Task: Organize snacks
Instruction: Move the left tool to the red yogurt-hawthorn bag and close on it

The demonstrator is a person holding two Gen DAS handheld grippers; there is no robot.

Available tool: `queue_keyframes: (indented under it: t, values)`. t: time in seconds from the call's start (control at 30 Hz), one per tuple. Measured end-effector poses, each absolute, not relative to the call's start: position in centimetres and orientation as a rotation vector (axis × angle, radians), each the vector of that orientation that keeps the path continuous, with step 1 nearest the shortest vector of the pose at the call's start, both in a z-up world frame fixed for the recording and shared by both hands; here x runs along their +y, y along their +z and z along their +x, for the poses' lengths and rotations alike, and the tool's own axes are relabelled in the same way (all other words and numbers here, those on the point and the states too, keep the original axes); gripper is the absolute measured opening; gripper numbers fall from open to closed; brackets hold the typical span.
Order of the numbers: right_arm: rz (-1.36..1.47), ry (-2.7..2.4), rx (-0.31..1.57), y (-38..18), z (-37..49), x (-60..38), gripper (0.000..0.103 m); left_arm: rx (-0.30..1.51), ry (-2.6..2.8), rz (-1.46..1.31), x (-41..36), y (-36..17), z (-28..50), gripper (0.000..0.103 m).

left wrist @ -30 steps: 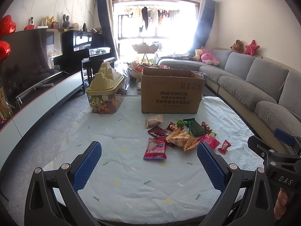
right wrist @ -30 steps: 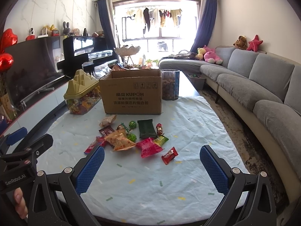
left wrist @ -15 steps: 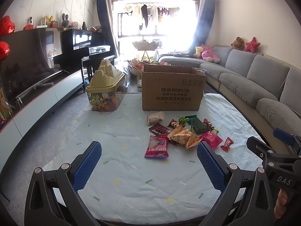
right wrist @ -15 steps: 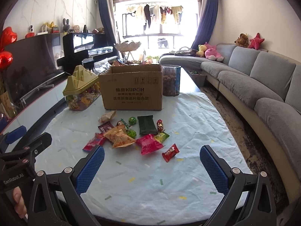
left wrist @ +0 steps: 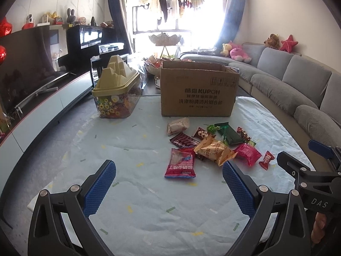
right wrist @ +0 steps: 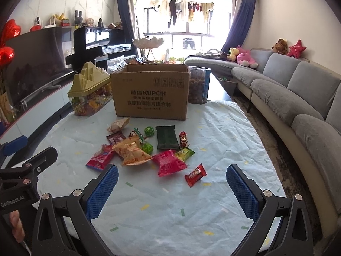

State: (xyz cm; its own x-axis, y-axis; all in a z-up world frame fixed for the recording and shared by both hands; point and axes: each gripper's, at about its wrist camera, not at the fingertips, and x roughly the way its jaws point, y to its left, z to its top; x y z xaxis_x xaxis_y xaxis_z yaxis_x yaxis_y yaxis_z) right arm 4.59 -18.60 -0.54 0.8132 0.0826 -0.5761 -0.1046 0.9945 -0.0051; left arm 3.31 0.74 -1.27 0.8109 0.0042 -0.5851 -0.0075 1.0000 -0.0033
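Several snack packets lie in a loose pile on the pale blue tablecloth [left wrist: 132, 192]: a red pouch [left wrist: 180, 165], an orange bag [left wrist: 214, 150], a dark green packet [left wrist: 229, 134] and a small red candy [left wrist: 266, 160]. The pile also shows in the right wrist view, with the orange bag [right wrist: 133, 153], a pink-red bag [right wrist: 170, 165] and the small red candy [right wrist: 195, 174]. An open cardboard box [left wrist: 198, 91] stands behind the pile. My left gripper [left wrist: 169, 188] is open and empty, just short of the red pouch. My right gripper [right wrist: 172, 192] is open and empty, near the small red candy.
A clear tub with a gold mountain-shaped lid [left wrist: 116, 89] stands left of the box. A clear jar of round snacks [right wrist: 198, 85] stands right of the box. A grey sofa [right wrist: 298, 98] runs along the right. A TV cabinet [left wrist: 42, 104] runs along the left.
Both grippers have moved forward towards the snack pile, which now looks closer and larger. Both stay open and empty.
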Motion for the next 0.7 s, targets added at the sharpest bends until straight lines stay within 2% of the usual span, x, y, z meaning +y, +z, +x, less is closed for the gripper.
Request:
queue_keyframes:
  t: [0.27,0.7]
  values:
    - [-0.05,0.122,0.657,-2.3,7.9,-17.9,0.098,0.681,0.012,0.009,0.7,-3.0,6.3,0.092]
    - [-0.055,0.168,0.772,-6.0,13.4,-17.8,0.075,0.806,-0.007,0.007,0.2,-6.8,11.5,0.08]
